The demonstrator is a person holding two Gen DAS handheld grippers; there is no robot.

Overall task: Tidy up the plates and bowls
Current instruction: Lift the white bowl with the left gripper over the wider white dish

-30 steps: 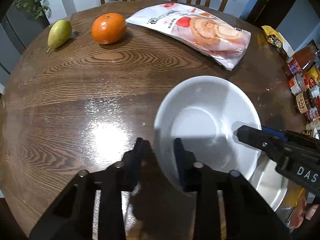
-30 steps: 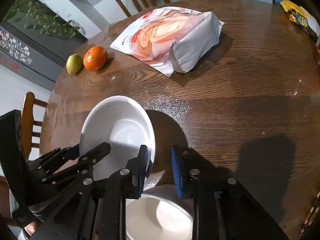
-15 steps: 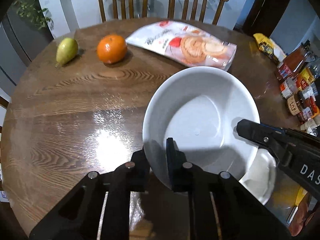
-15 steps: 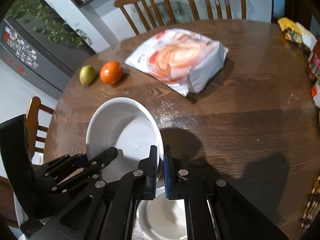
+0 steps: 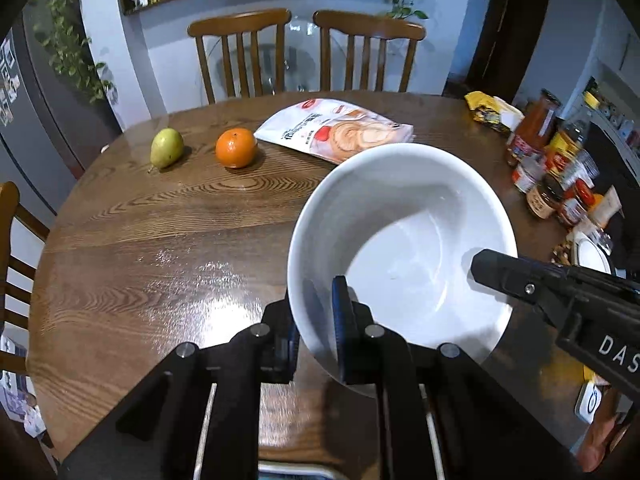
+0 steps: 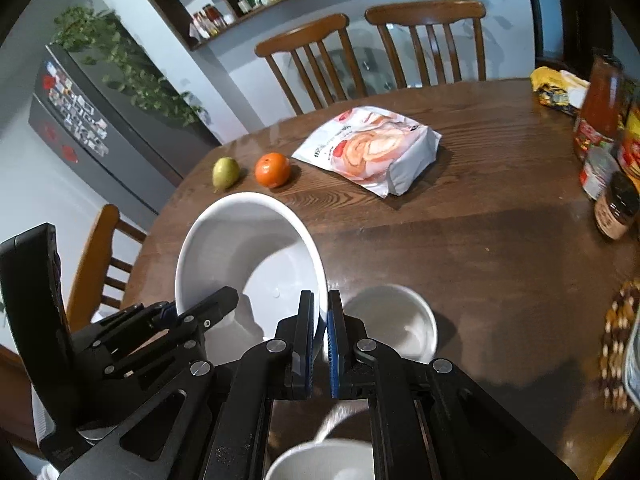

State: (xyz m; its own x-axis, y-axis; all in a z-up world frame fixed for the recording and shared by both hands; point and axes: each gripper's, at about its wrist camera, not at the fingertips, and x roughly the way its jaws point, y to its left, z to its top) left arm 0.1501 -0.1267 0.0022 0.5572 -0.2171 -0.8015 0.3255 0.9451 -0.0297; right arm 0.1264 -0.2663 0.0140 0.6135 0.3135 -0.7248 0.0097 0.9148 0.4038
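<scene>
Large white bowl (image 5: 404,240) held up off the round wooden table (image 5: 160,240), tilted, open side turned toward both cameras. Pinched on its near rim by the left gripper (image 5: 314,320), one finger inside the wall, the other outside. Clamped on the opposite side of the rim by the right gripper (image 6: 318,332), blue pads (image 6: 334,344) pressed close together with the thin white edge between them. Seen from the right wrist, same bowl (image 6: 248,264) left of and just ahead of the right gripper, with the left gripper (image 6: 200,308) reaching in at the lower left edge. Seen from the left wrist, right gripper (image 5: 486,266) entering from the right side, tip against the bowl's far wall.

Relative to the bowl: smaller white bowl (image 6: 394,324) on the table just to its right, below it in height. Another white dish (image 6: 320,462) nearer, under the right gripper, only partly visible. Orange (image 5: 236,148) and green pear (image 5: 167,153) beyond, toward the far left. Bag of rolled cake (image 5: 336,130) beyond, straight behind the rim. Jars and sauce bottles (image 5: 548,168) well to the right, near the table's edge. Yellow snack packet (image 5: 492,114) farther back on the right. Two wooden chairs (image 5: 308,52) past the table's far side.
</scene>
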